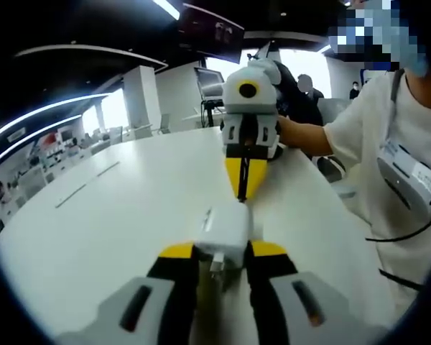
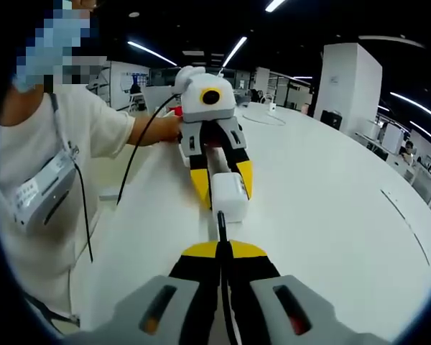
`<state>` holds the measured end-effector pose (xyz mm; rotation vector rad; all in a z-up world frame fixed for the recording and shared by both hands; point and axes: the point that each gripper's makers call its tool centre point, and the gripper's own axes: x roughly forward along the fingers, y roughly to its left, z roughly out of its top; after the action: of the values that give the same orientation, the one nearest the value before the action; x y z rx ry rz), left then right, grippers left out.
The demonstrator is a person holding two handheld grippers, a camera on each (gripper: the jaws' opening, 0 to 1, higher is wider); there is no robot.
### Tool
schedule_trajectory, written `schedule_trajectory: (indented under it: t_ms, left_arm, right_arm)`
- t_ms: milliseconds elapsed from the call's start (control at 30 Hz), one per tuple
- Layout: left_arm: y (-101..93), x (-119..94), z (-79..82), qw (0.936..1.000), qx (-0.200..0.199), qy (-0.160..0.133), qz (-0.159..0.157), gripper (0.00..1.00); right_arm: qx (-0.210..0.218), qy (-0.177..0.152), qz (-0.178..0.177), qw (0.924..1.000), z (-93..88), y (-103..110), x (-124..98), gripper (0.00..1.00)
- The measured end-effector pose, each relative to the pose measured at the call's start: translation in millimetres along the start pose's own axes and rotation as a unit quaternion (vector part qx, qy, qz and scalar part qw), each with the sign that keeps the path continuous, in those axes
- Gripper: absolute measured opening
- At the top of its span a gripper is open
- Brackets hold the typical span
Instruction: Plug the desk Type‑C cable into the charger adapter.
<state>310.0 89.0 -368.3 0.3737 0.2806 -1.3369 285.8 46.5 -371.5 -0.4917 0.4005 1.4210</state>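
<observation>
White charger adapter (image 1: pixel 223 233) sits clenched in my left gripper (image 1: pixel 223 262) above the table (image 1: pixel 93 237); my right gripper (image 2: pixel 221 251) pinches the black Type-C cable (image 2: pixel 220 223), tip just at its port. I'd keep both coaxial and push gently.

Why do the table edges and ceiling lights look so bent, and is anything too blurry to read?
Left gripper view: the fisheye lens bows the white table and ceiling light strips; the charger adapter is sharp, its shadow soft. Right gripper view: the same bending; the black cable is crisp, the far office hazy.
</observation>
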Motion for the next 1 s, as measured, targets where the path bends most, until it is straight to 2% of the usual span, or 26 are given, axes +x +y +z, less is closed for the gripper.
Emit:
schedule_trajectory:
  t_ms: [1000]
  left_arm:
    - [-0.3, 3.1, -1.3, 0.9997, -0.018, 0.014, 0.004, 0.25]
  right_arm:
    - [0.003, 0.005, -0.005, 1.0, 2.6, -1.8, 1.4, 0.01]
